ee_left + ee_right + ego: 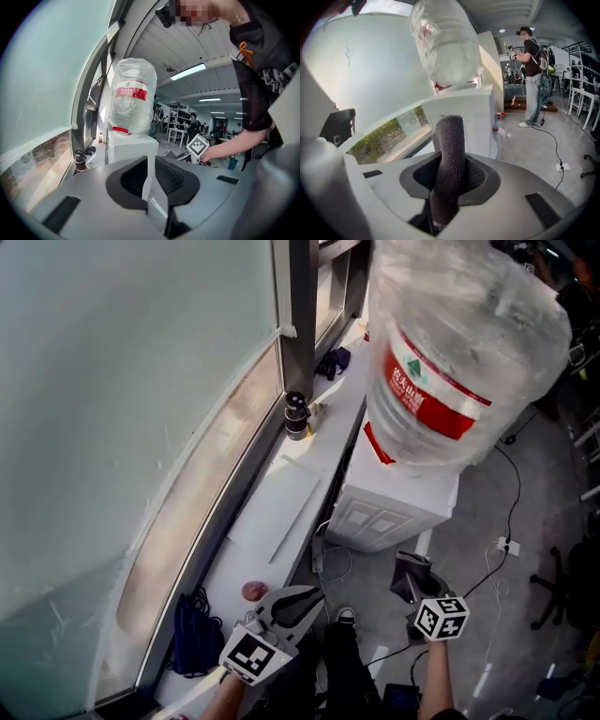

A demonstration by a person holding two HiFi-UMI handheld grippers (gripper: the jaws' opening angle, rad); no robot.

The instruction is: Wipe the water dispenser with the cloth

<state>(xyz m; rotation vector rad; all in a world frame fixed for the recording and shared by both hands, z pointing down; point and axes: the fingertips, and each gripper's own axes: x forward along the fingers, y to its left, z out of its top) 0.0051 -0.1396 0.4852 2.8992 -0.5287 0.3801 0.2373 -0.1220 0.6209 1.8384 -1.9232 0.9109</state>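
**One cloth, one dispenser, two grippers held low in front of it**

There is one water dispenser (398,507), a boxy white cabinet with two recessed panels on its front. It stands on the grey floor against a long white window ledge (281,512). One large water bottle (450,343) sits upside down on its top. The bottle is rounded, wrapped in crinkled clear plastic film, with a red and white label band.

The right gripper (411,585) is clamped on the single cloth (410,568). This is a dark grey, nubbly terry strip, folded into a thick roll. In the right gripper view the cloth (450,140) stands upright out of the right gripper (449,176) and rises past the jaw tips. It is near the dispenser's front but apart from it.

The left gripper (292,606), near and to the left, has its jaws drawn almost together. In the left gripper view only a thin slit shows in the left gripper (151,165), with nothing in it. Its jaw faces are black and finely ribbed in smooth grey housings. Each gripper carries one marker cube, two in all: left (254,654), right (442,617).

On the ledge, far along, stands one small dark cylindrical flask (296,415). At the near end lie one dark blue bundle (195,638) and one small pink round thing (254,591). One white power strip (507,546) lies on the floor to the right, with a black cable running to it.
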